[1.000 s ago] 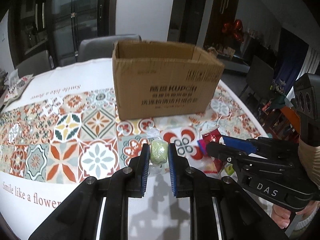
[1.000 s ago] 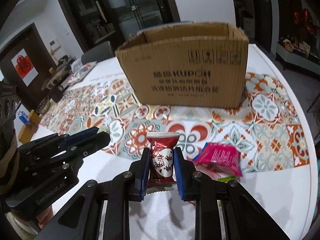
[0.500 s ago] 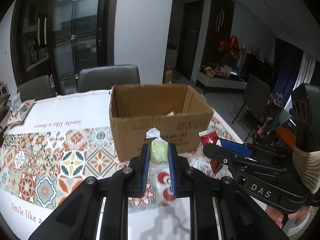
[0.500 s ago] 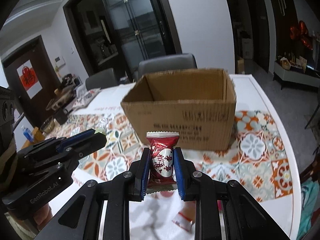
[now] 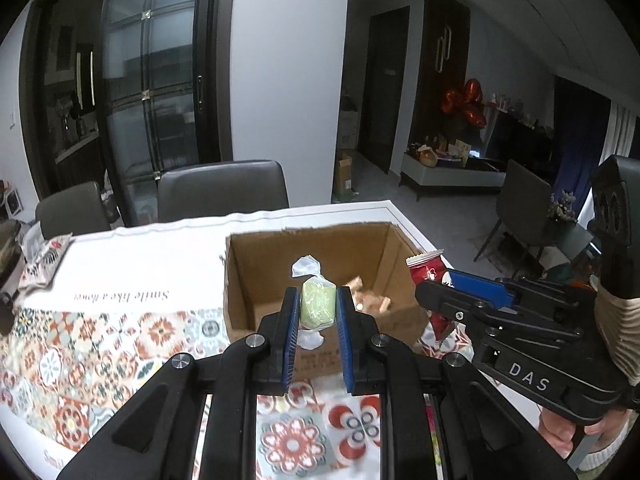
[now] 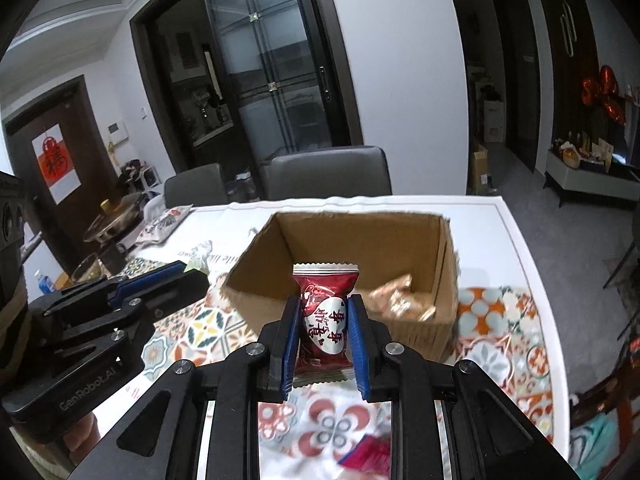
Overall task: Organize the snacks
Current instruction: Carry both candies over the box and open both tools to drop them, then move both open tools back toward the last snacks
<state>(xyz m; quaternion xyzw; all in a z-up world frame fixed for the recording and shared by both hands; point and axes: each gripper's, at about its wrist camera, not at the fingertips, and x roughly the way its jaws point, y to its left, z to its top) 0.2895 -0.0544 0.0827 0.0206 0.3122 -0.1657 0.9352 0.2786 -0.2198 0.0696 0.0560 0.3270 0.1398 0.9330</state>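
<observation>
Now that both claws have risen from the tabletop (image 5: 132, 240) toward the open cardboard box (image 5: 320, 248), the left claw (image 5: 317, 312) clamped on the green candy (image 5: 317, 306) and the right claw (image 6: 323, 328) clamped on the red snack packet (image 6: 325, 312), both look ready to drop in.

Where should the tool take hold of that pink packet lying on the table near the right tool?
Only a blurred corner of the pink packet shows at the bottom of the right wrist view, lying flat on the table. Probably come from above and pinch across its narrow width. The right tool already holds the red candy, so that goes first.
</observation>
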